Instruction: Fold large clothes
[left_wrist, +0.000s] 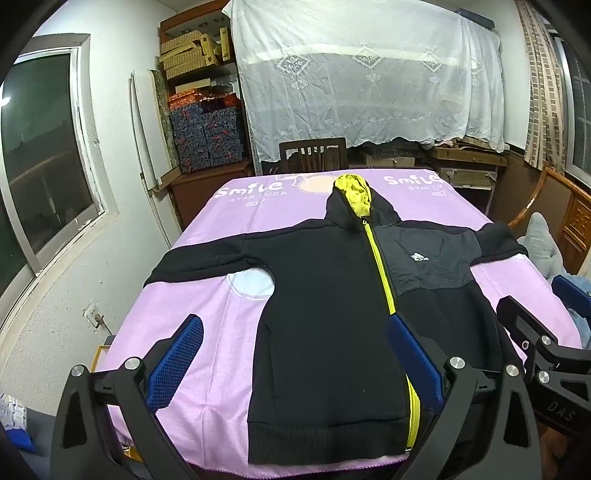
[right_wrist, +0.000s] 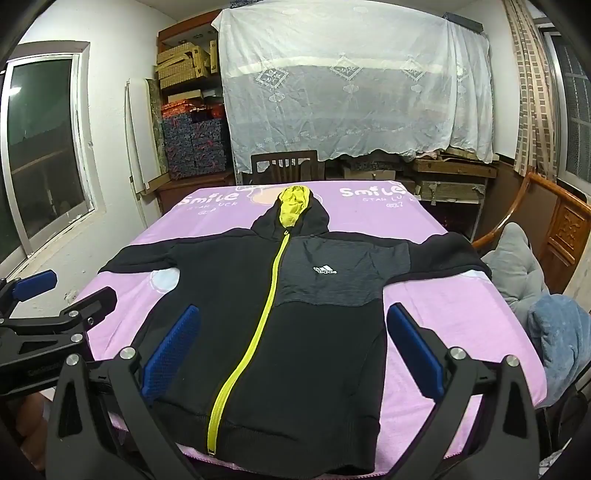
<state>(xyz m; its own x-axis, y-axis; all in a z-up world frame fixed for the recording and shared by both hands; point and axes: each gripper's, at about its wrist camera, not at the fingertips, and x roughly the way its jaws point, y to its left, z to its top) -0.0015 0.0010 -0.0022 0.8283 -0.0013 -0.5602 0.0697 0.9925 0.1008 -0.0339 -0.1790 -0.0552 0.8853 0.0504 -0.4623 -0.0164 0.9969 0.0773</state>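
Blue-padded fingers (left_wrist: 177, 363) of the left gripper (left_wrist: 295, 363) stand spread wide at the bottom of the frame, holding nothing; the right gripper (right_wrist: 291, 354) is likewise wide open and empty above the hem. Between them a black zip hoodie (right_wrist: 303, 332) lies flat, front up, on the pink-covered worktop (right_wrist: 443, 314), sleeves stretched toward the left and right frame edges, its yellow zipper (right_wrist: 255, 328) closed, yellow-lined hood (right_wrist: 291, 206) toward the frame's top centre.

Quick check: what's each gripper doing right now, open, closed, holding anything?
Left gripper: open, empty, above the hoodie.
Right gripper: open, empty, also over the hoodie.
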